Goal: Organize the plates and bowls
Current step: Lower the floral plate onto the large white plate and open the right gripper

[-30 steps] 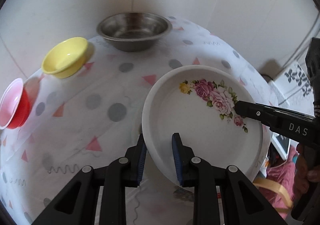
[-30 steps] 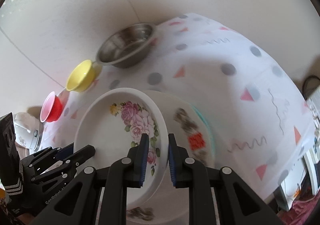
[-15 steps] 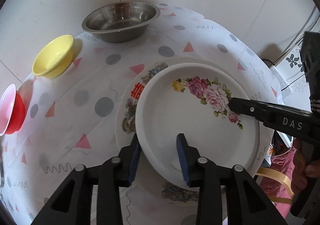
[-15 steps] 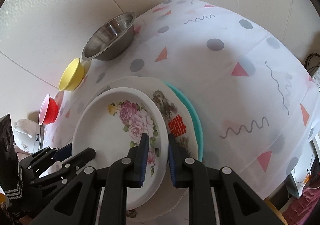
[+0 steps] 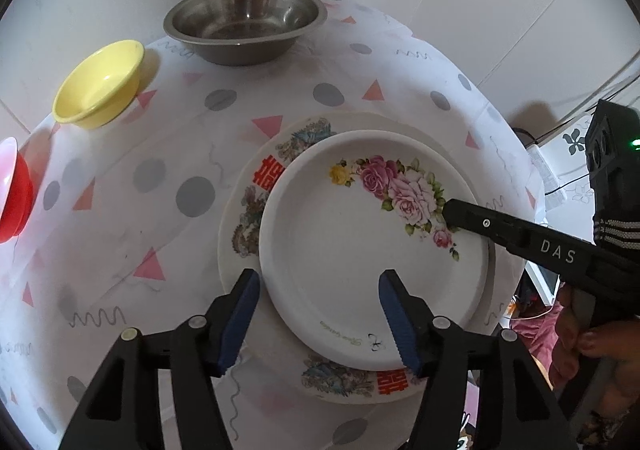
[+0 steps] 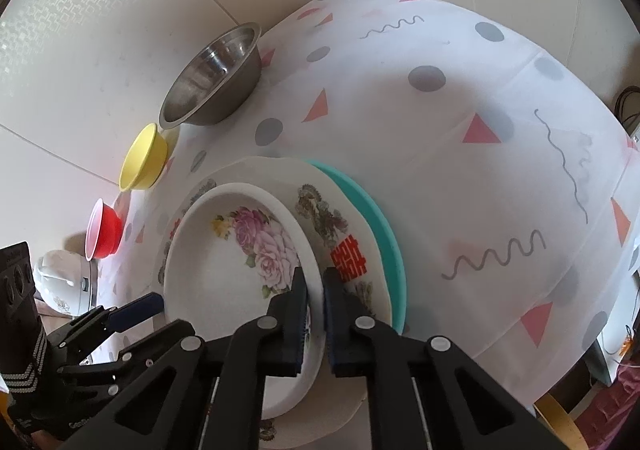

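Note:
A white rose-patterned plate point(image 5: 360, 250) point(image 6: 224, 262) lies on a larger white plate with red characters point(image 5: 256, 201) point(image 6: 348, 254), which lies on a teal plate point(image 6: 380, 217). My left gripper point(image 5: 320, 314) is open, its jaws spread either side of the rose plate's near-left rim. My right gripper point(image 6: 314, 290) is shut on the rose plate's right rim; in the left wrist view it point(image 5: 452, 209) reaches in from the right. A steel bowl point(image 5: 244, 25) point(image 6: 212, 77), a yellow bowl point(image 5: 100, 85) point(image 6: 144, 157) and a red bowl point(image 5: 12, 201) point(image 6: 104, 234) stand along the far-left edge.
The table wears a white cloth with grey dots and pink triangles point(image 6: 480, 121). White tiled walls close behind it. A white appliance point(image 6: 60, 282) sits beyond the left edge. The table's right edge point(image 5: 532, 185) drops off near the plates.
The rose plate has come down onto the red-character plate. My left gripper has opened wide and let go of its rim. My right gripper still holds the rim.

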